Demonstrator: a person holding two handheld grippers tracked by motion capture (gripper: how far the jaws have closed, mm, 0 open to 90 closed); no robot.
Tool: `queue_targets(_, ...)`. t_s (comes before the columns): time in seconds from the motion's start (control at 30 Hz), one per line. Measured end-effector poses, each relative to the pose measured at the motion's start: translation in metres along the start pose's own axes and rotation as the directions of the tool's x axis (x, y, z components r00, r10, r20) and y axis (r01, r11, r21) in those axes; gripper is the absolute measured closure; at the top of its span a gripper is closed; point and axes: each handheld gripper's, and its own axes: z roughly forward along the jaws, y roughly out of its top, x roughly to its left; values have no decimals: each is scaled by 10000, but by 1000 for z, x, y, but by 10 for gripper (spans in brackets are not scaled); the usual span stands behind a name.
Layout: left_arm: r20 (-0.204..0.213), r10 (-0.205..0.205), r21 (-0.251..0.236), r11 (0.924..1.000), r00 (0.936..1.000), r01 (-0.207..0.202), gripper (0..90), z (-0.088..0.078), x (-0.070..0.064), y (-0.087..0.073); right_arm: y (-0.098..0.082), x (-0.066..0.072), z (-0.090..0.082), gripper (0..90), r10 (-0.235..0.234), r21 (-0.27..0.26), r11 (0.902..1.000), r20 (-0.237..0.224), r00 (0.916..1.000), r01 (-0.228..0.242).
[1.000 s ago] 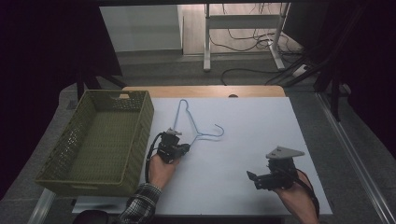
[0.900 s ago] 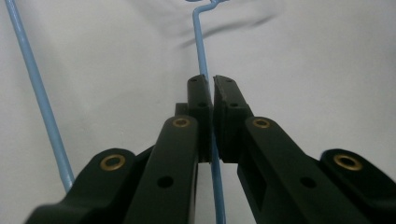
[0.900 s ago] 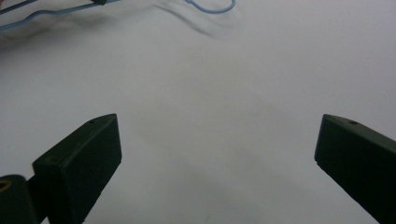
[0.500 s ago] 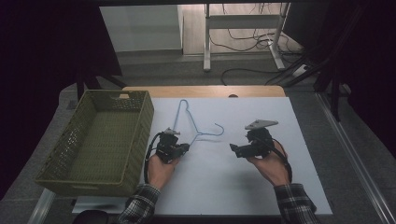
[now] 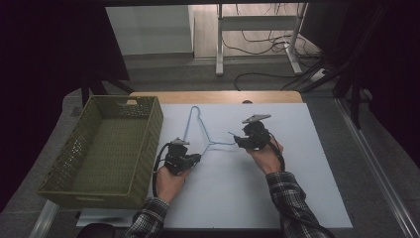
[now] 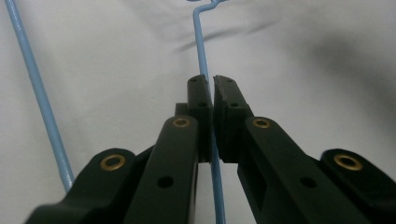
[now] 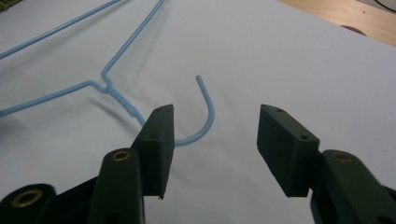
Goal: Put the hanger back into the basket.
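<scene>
Here the blue wire hanger [image 5: 200,130] lies flat on the white worktop [image 5: 297,173], just right of the green basket [image 5: 106,148], with its hook pointing toward the right tongs [image 5: 236,142]. The left tongs [image 5: 197,157] are clamped on one wire of the hanger's frame, which runs straight between the pressed pads in the left gripper view. The right tongs [image 7: 215,135] have just been closing yet stand apart, the hook's curve [image 7: 205,116] just beyond the tips and not touched by either pad.
</scene>
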Motion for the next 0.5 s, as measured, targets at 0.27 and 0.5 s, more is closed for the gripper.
queue_targets(0.27, 105, -21, -55, 10000, 9999, 21, 869, 0, -1, -1, 3, -5, 21, 577, 414, 95, 9991, -82, 9991, -413)
queue_targets(0.5, 216, -46, -110, 9999, 9998, 48, 869, 0, -1, -1, 7, -1, 34, 700, 205, 418, 9989, 35, 9998, -206)
